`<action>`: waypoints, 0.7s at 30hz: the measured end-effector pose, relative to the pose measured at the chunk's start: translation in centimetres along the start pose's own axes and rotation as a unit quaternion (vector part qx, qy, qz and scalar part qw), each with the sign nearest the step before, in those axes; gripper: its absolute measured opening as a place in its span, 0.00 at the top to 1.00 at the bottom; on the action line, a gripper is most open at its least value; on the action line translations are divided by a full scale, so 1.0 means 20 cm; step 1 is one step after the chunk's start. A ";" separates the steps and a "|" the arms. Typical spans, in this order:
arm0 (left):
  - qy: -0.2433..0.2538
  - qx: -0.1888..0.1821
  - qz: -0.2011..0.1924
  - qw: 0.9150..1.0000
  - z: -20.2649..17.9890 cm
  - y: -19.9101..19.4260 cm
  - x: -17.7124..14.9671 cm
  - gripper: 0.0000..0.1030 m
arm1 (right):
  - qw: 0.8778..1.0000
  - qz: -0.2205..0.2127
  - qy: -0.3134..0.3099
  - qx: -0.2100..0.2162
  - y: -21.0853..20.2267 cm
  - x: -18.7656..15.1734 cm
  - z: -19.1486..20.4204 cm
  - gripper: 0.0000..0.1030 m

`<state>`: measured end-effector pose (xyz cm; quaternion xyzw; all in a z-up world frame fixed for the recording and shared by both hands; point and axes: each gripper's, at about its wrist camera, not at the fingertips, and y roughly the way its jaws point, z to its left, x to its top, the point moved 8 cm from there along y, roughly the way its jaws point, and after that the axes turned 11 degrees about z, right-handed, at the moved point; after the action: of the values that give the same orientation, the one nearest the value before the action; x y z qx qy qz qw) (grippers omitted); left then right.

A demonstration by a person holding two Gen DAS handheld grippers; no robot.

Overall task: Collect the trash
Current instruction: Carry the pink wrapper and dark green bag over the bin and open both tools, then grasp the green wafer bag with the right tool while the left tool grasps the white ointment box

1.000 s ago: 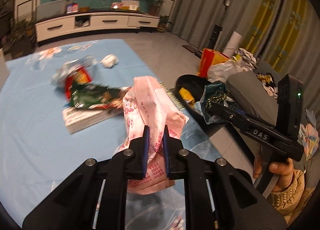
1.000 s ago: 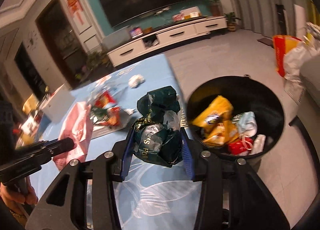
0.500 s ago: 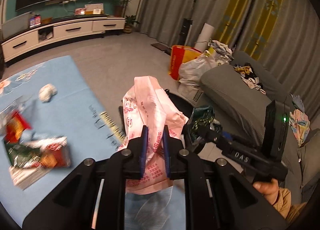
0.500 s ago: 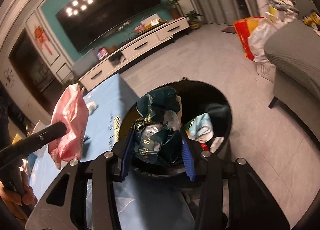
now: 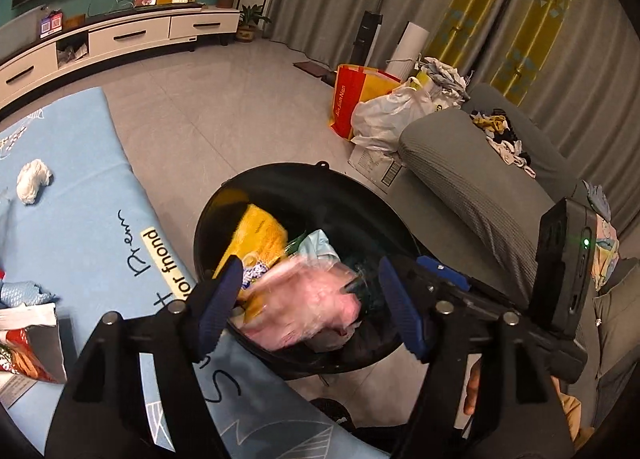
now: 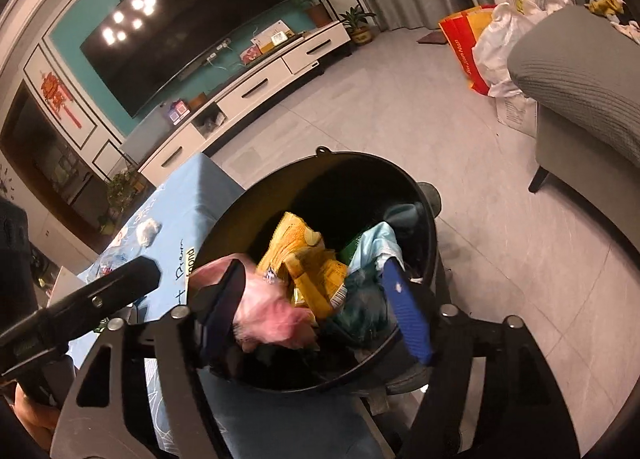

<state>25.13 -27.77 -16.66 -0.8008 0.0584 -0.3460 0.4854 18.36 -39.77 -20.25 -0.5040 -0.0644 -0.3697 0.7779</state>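
A black round trash bin (image 5: 304, 179) (image 6: 400, 175) stands on the floor beside the blue-clothed table (image 5: 80, 195). My left gripper (image 5: 312, 307) is open above the bin. A pink plastic bag (image 5: 308, 307) (image 6: 272, 315), blurred, is falling between its fingers into the bin. My right gripper (image 6: 316, 311) is open above the bin too. A dark green wrapper (image 6: 364, 311), blurred, drops below it. Yellow snack bags (image 6: 304, 259) (image 5: 256, 235) and a pale blue wrapper (image 6: 376, 247) lie inside.
A white crumpled tissue (image 5: 34, 181) (image 6: 147, 230) and snack wrappers (image 5: 24, 355) lie on the table. A grey sofa (image 5: 480, 179) stands right of the bin. A red-orange bag (image 5: 352, 95) and a white plastic bag (image 5: 388, 115) sit on the floor behind.
Both grippers moved over the bin and opened. The pink bag left the left gripper and the green wrapper left the right gripper; both are falling into the bin.
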 end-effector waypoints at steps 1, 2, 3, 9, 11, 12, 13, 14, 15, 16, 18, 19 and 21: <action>-0.003 -0.001 0.000 1.000 0.01 0.00 -0.01 0.26 | 1.000 0.000 0.002 -0.001 0.00 0.00 -0.01 0.30; -0.007 -0.002 0.000 1.000 0.02 -0.01 -0.02 0.26 | 1.000 0.000 0.004 0.001 -0.01 0.00 -0.01 0.30; -0.010 -0.004 -0.002 1.000 0.03 -0.02 -0.03 0.24 | 1.000 0.000 0.005 0.003 -0.01 0.00 -0.01 0.30; -0.045 -0.014 -0.018 0.999 0.09 -0.17 -0.16 0.11 | 0.999 0.007 -0.039 0.028 -0.06 -0.04 0.15 0.30; -0.062 -0.006 -0.020 0.998 0.14 -0.24 -0.23 0.08 | 0.998 0.013 -0.058 0.034 -0.07 -0.06 0.21 0.30; -0.070 -0.002 -0.018 0.997 0.18 -0.27 -0.28 0.06 | 0.997 0.014 -0.062 0.035 -0.07 -0.06 0.24 0.30; -0.083 0.008 -0.014 0.996 0.23 -0.30 -0.34 0.05 | 0.997 0.014 -0.067 0.035 -0.08 -0.06 0.27 0.30; -0.094 0.015 -0.011 0.995 0.27 -0.33 -0.39 0.03 | 0.997 0.013 -0.070 0.036 -0.09 -0.06 0.29 0.30; -0.110 0.026 -0.008 0.994 0.33 -0.36 -0.44 0.03 | 0.996 0.007 -0.082 0.040 -0.12 -0.05 0.35 0.30; -0.126 0.035 -0.005 0.991 0.39 -0.39 -0.49 0.03 | 0.995 0.004 -0.087 0.040 -0.14 -0.05 0.37 0.30; -0.172 0.051 -0.006 0.984 0.54 -0.47 -0.61 0.03 | 0.994 -0.008 -0.103 0.036 -0.19 -0.02 0.44 0.30; -0.195 0.060 -0.008 0.979 0.62 -0.52 -0.65 0.03 | 0.993 -0.017 -0.110 0.035 -0.22 0.00 0.48 0.30; -0.247 0.083 -0.023 0.965 0.78 -0.62 -0.75 0.03 | 0.992 -0.032 -0.121 0.034 -0.26 0.05 0.54 0.30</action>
<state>20.33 -3.40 -18.38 -0.8194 -0.1109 -0.1517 0.5416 18.60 -32.46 -10.82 -0.5164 -0.1869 -0.3280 0.7686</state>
